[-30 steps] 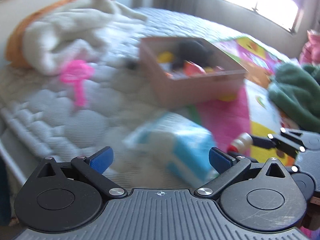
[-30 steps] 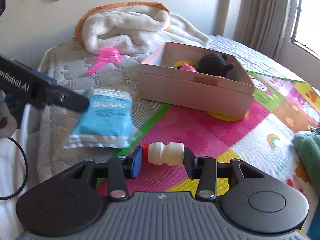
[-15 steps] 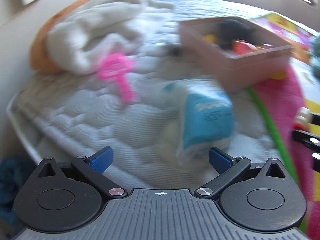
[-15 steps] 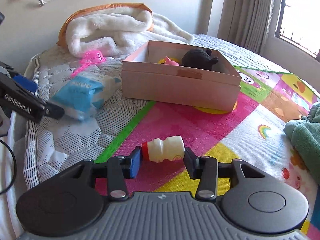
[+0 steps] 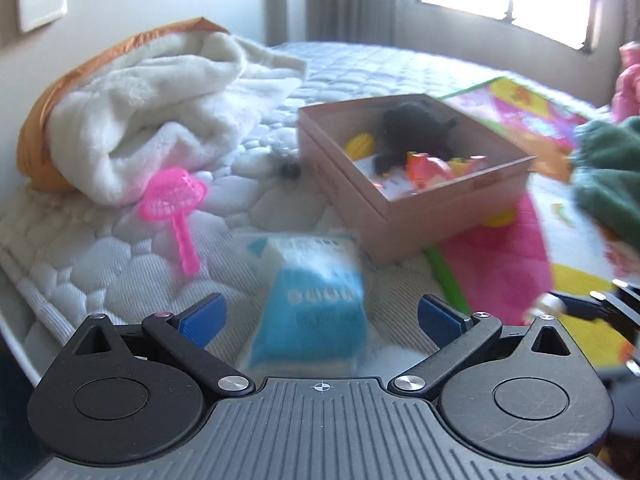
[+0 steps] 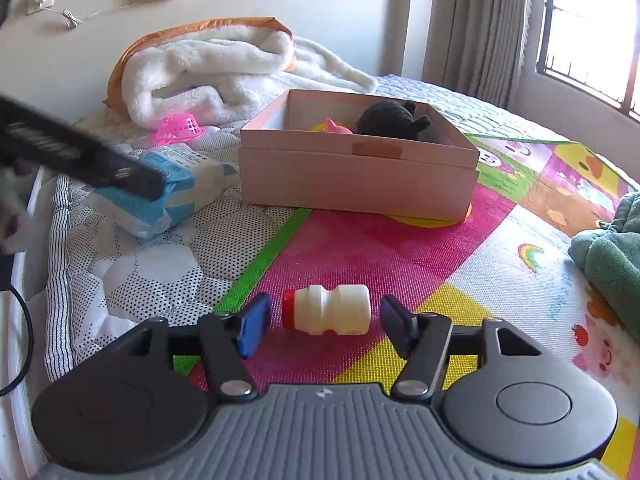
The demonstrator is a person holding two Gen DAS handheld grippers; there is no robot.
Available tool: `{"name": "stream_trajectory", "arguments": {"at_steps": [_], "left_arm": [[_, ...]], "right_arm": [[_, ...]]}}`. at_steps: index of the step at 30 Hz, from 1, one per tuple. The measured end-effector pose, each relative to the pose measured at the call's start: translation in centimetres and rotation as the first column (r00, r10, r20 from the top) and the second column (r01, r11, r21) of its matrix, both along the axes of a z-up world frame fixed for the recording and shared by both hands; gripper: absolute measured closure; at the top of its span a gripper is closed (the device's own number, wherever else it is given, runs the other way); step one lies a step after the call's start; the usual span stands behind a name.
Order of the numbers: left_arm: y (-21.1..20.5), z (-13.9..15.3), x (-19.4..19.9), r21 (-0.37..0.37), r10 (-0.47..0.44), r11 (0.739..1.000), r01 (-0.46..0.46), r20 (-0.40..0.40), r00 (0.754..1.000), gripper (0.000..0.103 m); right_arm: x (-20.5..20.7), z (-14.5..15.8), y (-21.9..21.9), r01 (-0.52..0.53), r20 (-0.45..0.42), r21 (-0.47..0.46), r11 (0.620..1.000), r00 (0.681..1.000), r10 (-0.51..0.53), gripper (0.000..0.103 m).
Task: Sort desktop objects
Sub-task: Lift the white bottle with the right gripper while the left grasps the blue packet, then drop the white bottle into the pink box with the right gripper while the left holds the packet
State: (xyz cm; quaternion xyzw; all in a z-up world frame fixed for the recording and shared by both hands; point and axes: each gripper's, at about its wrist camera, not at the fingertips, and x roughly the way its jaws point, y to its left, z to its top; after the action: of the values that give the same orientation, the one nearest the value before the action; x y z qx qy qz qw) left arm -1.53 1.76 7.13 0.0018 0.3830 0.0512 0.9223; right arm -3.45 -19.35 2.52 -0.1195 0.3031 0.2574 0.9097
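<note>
1. The right gripper (image 6: 325,324) has its jaws opening; the small white bottle (image 6: 326,315) lies on its side between the blue pads, a gap showing on each side, so it rests on the play mat (image 6: 400,240) unheld. I judge this a release or a regrip.
2. The left gripper (image 5: 318,314) stands wide open and empty, with the blue tissue pack (image 5: 310,308) just ahead between its fingers, likely its next pick.
3. The pink cardboard box (image 6: 360,176) sits well beyond the right gripper, already holding toys.
4. The bottle is stubby and waisted, with a red cap toward the left pad.
</note>
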Motion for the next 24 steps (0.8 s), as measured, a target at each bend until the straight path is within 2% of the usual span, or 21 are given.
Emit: {"name": "stream_trajectory", "arguments": {"at_steps": [4,5,6,7,10,12,14,17,19,24], "left_arm": [[-0.3,-1.8,3.1,0.009,0.007,1.000,-0.006,-0.107,0.994,0.000],[-0.2,-2.1,3.3,0.024,0.009,1.000,-0.006,-0.111,0.994,0.014],[-0.3,-2.4,3.3,0.041,0.008,0.999,-0.003,-0.122,0.992,0.046],[-0.2,-2.5,3.1,0.049,0.008,0.999,-0.001,-0.135,0.991,0.043],[0.4,-2.2,1.6,0.026,-0.014,1.000,0.017,-0.122,0.992,0.046],[0.3,-2.1,0.4,0.032,-0.027,0.999,0.031,-0.116,0.993,0.046],[0.0,-2.1,-0.8,0.024,-0.035,0.999,0.038,-0.118,0.992,0.046],[-0.6,-1.9,-2.6,0.002,-0.050,0.999,0.050,-0.112,0.992,0.046],[-0.9,-1.7,-3.6,-0.023,-0.027,0.999,0.025,-0.107,0.994,0.045],[-0.8,-1.4,-5.4,-0.072,0.116,0.989,-0.125,-0.114,0.987,0.043]], "right_arm": [[0.0,-0.1,0.0,-0.001,0.000,0.003,1.000,1.000,0.001,0.038],[0.0,0.0,0.0,-0.001,0.000,0.005,1.000,1.000,0.001,0.038],[0.0,0.0,-0.1,-0.001,-0.002,0.008,1.000,1.000,0.001,0.038],[0.0,0.0,-0.1,-0.001,-0.004,0.010,1.000,1.000,0.001,0.038],[0.2,0.3,-0.2,-0.013,-0.014,0.014,1.000,1.000,0.013,0.039],[0.4,0.6,-0.1,-0.031,-0.015,0.004,1.000,0.999,0.031,0.047],[0.3,1.0,0.1,-0.050,-0.015,-0.015,0.999,0.999,0.049,0.060],[0.1,1.7,0.3,-0.056,-0.024,-0.021,0.998,0.998,0.056,0.060],[-0.1,2.3,0.5,-0.068,-0.038,-0.018,0.998,0.997,0.067,0.060],[-1.9,3.6,1.6,-0.138,-0.020,-0.065,0.988,0.990,0.137,0.060]]}}
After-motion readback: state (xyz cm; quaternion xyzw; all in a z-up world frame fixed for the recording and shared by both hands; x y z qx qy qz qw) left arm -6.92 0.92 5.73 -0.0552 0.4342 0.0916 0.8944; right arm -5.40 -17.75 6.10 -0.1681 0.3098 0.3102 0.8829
